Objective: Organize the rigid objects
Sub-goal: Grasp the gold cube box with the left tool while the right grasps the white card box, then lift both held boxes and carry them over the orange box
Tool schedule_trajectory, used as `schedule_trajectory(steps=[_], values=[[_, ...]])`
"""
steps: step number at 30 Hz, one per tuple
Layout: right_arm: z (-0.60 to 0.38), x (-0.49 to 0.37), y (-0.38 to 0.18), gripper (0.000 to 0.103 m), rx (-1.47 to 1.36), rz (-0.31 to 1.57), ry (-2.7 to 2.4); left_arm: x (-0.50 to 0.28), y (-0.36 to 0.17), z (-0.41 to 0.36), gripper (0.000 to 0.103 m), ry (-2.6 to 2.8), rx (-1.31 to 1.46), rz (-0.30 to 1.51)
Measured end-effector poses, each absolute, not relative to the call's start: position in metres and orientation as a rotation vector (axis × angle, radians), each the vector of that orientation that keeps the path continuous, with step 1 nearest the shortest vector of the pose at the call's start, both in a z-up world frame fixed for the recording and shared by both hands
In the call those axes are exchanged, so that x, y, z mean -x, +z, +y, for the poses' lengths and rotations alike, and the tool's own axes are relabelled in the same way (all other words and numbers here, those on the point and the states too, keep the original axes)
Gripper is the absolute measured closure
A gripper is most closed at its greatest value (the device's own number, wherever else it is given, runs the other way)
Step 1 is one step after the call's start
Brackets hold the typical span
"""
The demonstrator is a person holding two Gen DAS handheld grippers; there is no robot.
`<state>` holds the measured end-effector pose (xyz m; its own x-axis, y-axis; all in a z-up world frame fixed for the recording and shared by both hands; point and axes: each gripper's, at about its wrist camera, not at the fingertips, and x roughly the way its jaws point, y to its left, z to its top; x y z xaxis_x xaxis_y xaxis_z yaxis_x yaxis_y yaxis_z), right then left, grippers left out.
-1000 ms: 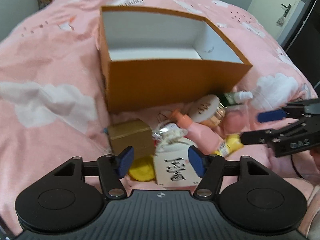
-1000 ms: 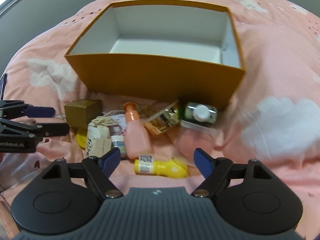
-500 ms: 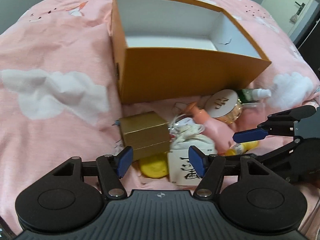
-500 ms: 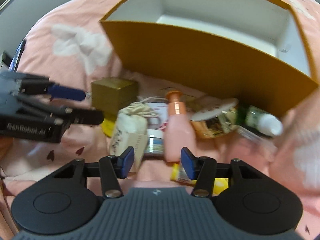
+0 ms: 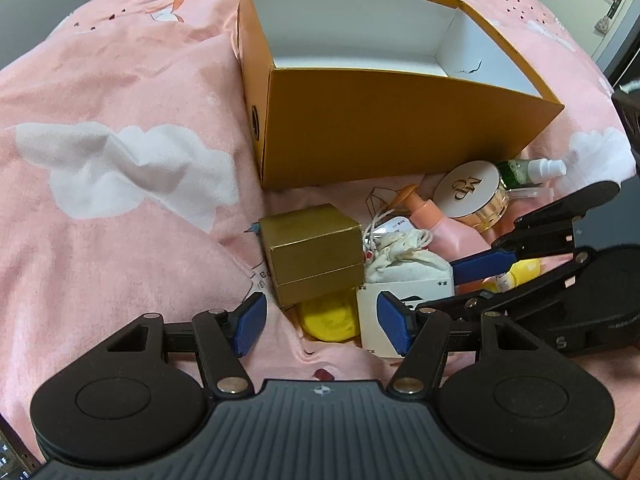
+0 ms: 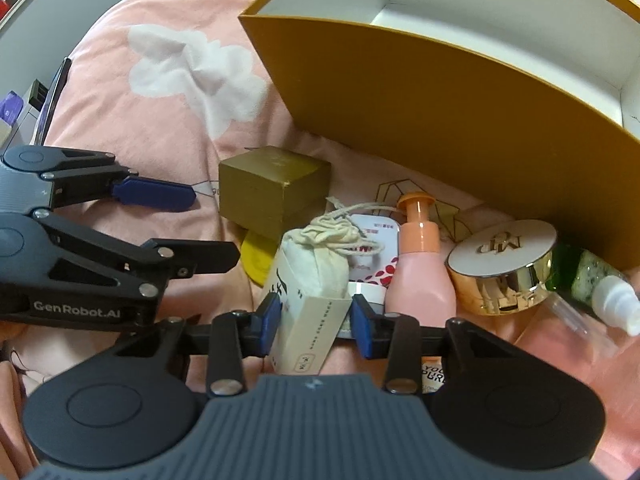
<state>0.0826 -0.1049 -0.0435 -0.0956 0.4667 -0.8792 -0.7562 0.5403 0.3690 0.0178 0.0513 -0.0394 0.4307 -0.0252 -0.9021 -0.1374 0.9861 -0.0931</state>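
An open orange box (image 5: 392, 120) with a white inside lies on the pink bed; it also shows in the right wrist view (image 6: 460, 92). In front of it lies a pile: a gold cube box (image 5: 316, 258) (image 6: 276, 190), a white carton with a cloth bag (image 5: 404, 284) (image 6: 312, 300), a pink pump bottle (image 6: 420, 264), a gold jar (image 6: 504, 266), a green spray bottle (image 6: 592, 284). My right gripper (image 6: 316, 322) has its pads on both sides of the white carton. My left gripper (image 5: 322, 322) is open, just before the gold cube box.
A yellow round object (image 5: 330, 318) lies under the gold box. A yellow tube (image 5: 520, 270) and a small jar (image 6: 364, 292) lie in the pile. The pink bedding (image 5: 120, 160) stretches left. A door (image 5: 592, 8) stands far right.
My right gripper has moved left and down and closed around the white carton. My left gripper has shifted left, towards the gold cube box, still open.
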Motion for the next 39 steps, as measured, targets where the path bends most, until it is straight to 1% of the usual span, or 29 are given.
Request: schedule_trajectory(steps=[8,10,13,17,24,29,33,38,39], values=[[-0.096,-0.082,-0.052,0.060,0.287,1.303,1.012,-0.011,-0.039,0.053,0.033,0.087,0.156,1.104],[-0.097,-0.081,-0.050,0.067,0.290,1.289,1.010,-0.010,-0.039,0.053,0.033,0.087,0.153,1.099],[-0.101,-0.079,-0.042,0.073,0.269,1.271,1.030,-0.009,-0.037,0.055,0.033,0.086,0.168,1.085],[-0.112,-0.081,-0.023,0.076,0.228,1.242,1.043,-0.010,-0.032,0.058,0.033,0.078,0.191,1.051],[-0.127,-0.098,0.020,0.076,0.193,1.097,0.999,-0.016,-0.023,0.069,0.016,0.133,0.227,0.961],[-0.115,-0.109,0.010,0.076,0.244,1.061,0.918,-0.023,-0.024,0.071,0.013,0.142,0.231,0.947],[-0.109,-0.119,-0.013,0.075,0.192,1.139,0.904,-0.027,-0.030,0.060,0.012,0.108,0.179,0.969],[-0.111,-0.123,-0.022,0.074,0.145,1.169,0.903,-0.039,-0.041,0.053,0.011,0.131,0.129,1.005],[-0.111,-0.124,-0.024,0.069,0.139,1.175,0.907,-0.041,-0.043,0.053,0.011,0.136,0.130,1.012]])
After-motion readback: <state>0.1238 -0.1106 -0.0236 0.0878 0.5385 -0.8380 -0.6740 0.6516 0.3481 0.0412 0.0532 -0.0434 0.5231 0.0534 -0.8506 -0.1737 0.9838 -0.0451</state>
